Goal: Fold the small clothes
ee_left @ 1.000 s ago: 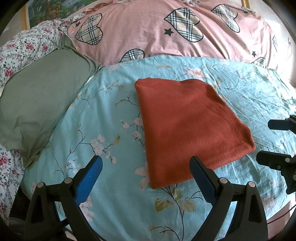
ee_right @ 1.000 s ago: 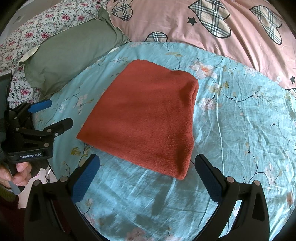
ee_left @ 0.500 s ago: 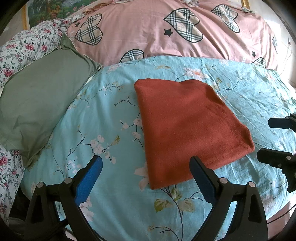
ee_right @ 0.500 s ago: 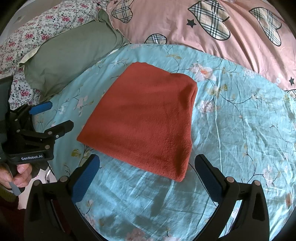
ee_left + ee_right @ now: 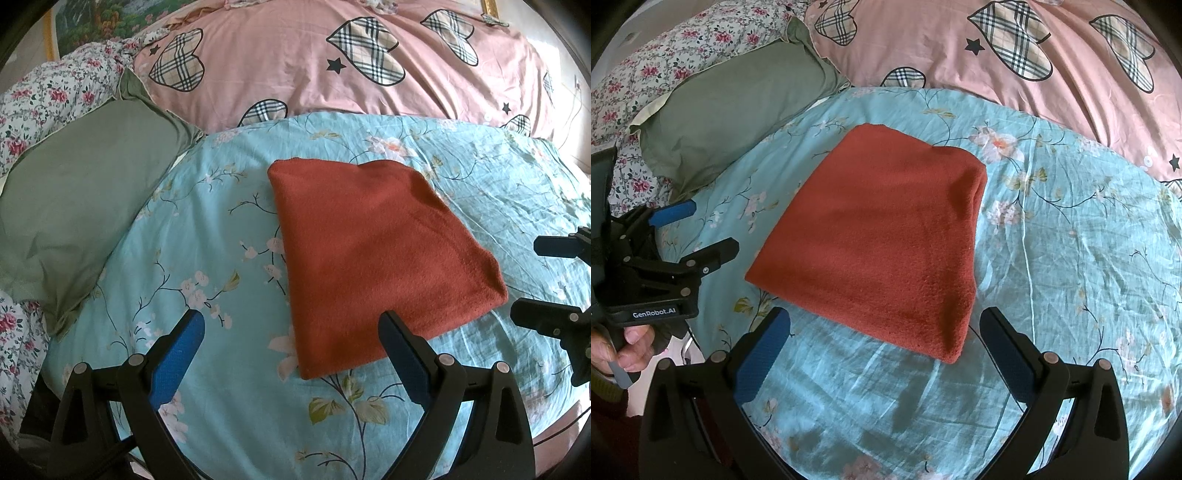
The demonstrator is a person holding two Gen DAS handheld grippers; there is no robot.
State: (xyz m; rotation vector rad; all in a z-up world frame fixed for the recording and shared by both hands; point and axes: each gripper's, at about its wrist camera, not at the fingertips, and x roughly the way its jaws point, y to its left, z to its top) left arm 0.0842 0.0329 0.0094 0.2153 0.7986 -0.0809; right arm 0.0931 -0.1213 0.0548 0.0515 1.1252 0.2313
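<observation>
left wrist view: red cloth (image 5: 373, 254) lies folded on the bed (image 5: 221, 229); both claws, left claw (image 5: 291, 354) and right claw (image 5: 882, 350), gape wide, empty. fold looks done; next, likely set it aside.

The folded cloth (image 5: 376, 254) is plain rust red on a light blue sheet (image 5: 221, 229) printed with blossom branches. The pillow (image 5: 74, 199) is olive green; the quilt (image 5: 295, 55) is pink with plaid hearts and black stars.

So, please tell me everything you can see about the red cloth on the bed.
The red cloth is rust-coloured, fleecy-looking fabric, folded into a flat, roughly square pad with layered edges along one side. It lies on the light-blue flowered sheet, apart from the green pillow. Neither gripper touches it; both hover open near its front edge.
</observation>
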